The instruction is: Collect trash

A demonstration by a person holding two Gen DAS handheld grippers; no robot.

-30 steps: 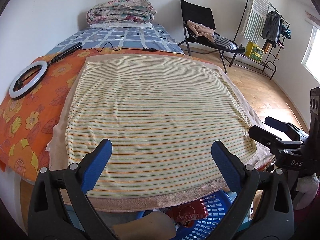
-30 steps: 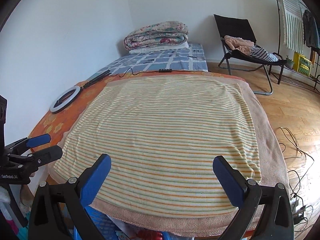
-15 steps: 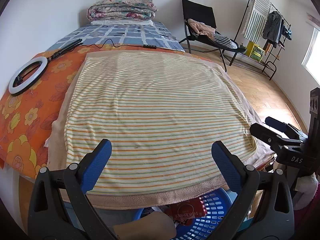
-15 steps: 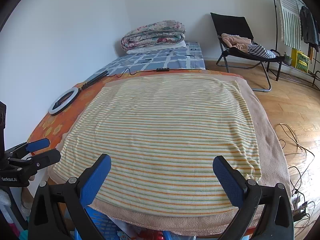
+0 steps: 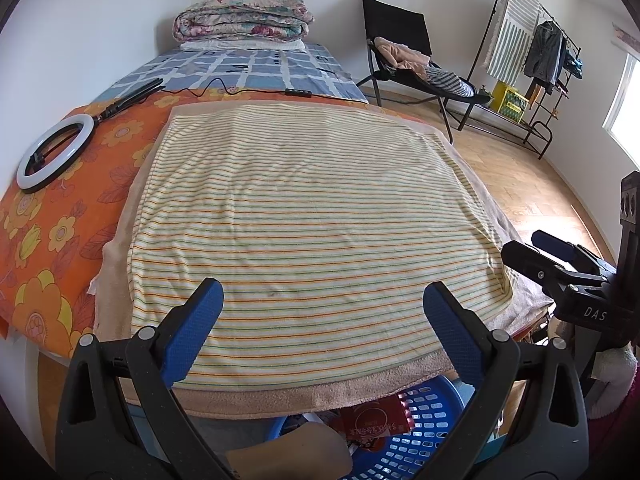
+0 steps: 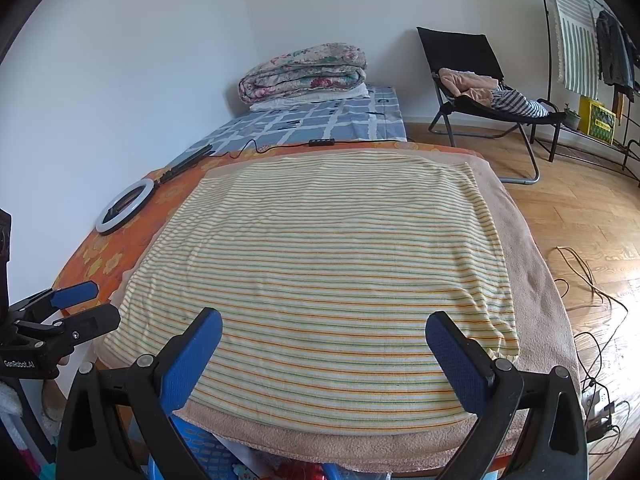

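We get bright, sharp daylight from the window [image 5: 624,116], glare on the wooden floor [image 6: 616,276], and heavy fisheye bending with dark corners.

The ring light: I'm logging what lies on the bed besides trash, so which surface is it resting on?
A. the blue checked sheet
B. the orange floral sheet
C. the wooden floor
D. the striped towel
B: the ring light lies flat on the orange floral sheet, to the left of the striped towel, with its black stand reaching toward the blue checked sheet.
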